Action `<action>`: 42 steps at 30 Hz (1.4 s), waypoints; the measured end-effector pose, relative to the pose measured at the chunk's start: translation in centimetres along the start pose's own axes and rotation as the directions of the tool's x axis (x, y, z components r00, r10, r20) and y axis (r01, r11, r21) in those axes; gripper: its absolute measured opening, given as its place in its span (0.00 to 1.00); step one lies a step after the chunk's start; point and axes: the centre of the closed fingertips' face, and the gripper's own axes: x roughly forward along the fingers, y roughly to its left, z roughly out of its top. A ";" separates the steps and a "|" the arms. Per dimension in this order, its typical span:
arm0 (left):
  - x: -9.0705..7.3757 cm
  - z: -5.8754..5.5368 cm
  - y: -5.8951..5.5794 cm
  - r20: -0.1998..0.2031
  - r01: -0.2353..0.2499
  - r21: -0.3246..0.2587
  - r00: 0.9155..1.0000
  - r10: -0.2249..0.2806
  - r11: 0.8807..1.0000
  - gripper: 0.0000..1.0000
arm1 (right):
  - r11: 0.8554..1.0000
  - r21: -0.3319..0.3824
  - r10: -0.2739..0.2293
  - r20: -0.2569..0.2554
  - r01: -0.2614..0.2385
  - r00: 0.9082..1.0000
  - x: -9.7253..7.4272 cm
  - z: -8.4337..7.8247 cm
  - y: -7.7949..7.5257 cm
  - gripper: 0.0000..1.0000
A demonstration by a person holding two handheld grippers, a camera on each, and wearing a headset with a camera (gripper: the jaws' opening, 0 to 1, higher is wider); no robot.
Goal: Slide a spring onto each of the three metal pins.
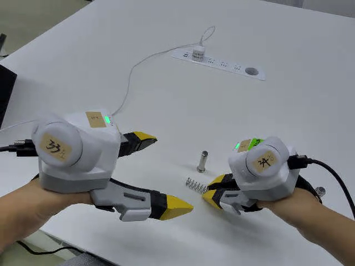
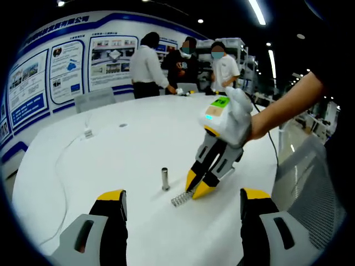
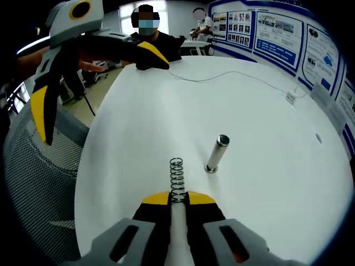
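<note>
Up close, right tool (image 3: 177, 199) pinches spring (image 3: 177, 174) beside pin (image 3: 216, 153).

coiled spring (image 3: 177, 178) lies flat just beside upright metal pin (image 3: 216, 154)

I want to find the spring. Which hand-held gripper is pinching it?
The right hand-held gripper, shut on the spring; the left hand-held gripper gapes open, holding nothing.

Around your upright pin (image 1: 203, 160) the surface (image 1: 166, 100) lies bare; at twelve o'clock, well apart, sit a power strip (image 1: 218, 62) and cable (image 1: 131, 75).
</note>
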 end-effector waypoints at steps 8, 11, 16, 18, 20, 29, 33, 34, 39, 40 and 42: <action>-0.3 1.1 -0.7 -0.012 -0.034 0.035 0.999 0.034 0.999 0.86 | 1.000 -0.021 0.009 0.061 -0.008 0.998 -2.2 1.2 0.5 0.10; -0.3 1.7 -0.8 -0.007 -0.041 0.046 0.999 0.042 0.998 0.85 | 1.000 -0.021 0.004 0.077 -0.003 0.997 -3.2 1.4 0.3 0.10; 0.0 2.0 -0.5 -0.002 -0.022 0.059 1.000 0.022 0.998 0.84 | 1.000 -0.003 -0.011 0.095 0.011 0.995 -4.2 1.5 0.1 0.10; 0.0 2.0 -0.3 -0.003 -0.015 0.065 1.000 0.015 0.998 0.83 | 1.000 0.000 -0.020 0.100 0.020 0.995 -4.5 1.6 0.1 0.10; -0.1 2.0 -0.2 0.006 -0.003 0.069 1.000 0.003 0.998 0.83 | 0.999 0.000 -0.032 0.107 0.032 0.994 -4.9 1.7 0.2 0.10; 0.2 1.6 -0.4 0.017 0.078 0.077 0.997 -0.079 0.994 0.80 | 0.998 0.018 -0.063 0.121 0.062 0.991 -6.4 2.7 1.4 0.09; 0.8 1.0 -1.0 -0.021 0.133 0.118 0.991 -0.132 0.984 0.76 | 0.997 0.018 -0.074 0.131 0.072 0.989 -7.3 3.2 1.9 0.09; 0.9 1.1 -1.3 -0.021 0.146 0.131 0.989 -0.144 0.981 0.75 | 0.997 0.015 -0.075 0.134 0.073 0.988 -7.6 3.4 2.1 0.09; 1.1 1.7 -2.0 -0.008 0.190 0.180 0.982 -0.191 0.965 0.66 | 0.997 -0.028 -0.072 0.129 0.076 0.989 -8.1 4.2 3.0 0.09; 1.1 1.8 -2.1 -0.006 0.195 0.185 0.980 -0.198 0.963 0.64 | 0.996 -0.034 -0.071 0.129 0.076 0.989 -8.2 4.4 3.1 0.09; 1.0 2.0 -2.2 -0.002 0.212 0.194 0.976 -0.216 0.958 0.59 | 0.996 -0.046 -0.072 0.130 0.078 0.989 -8.3 4.8 3.3 0.10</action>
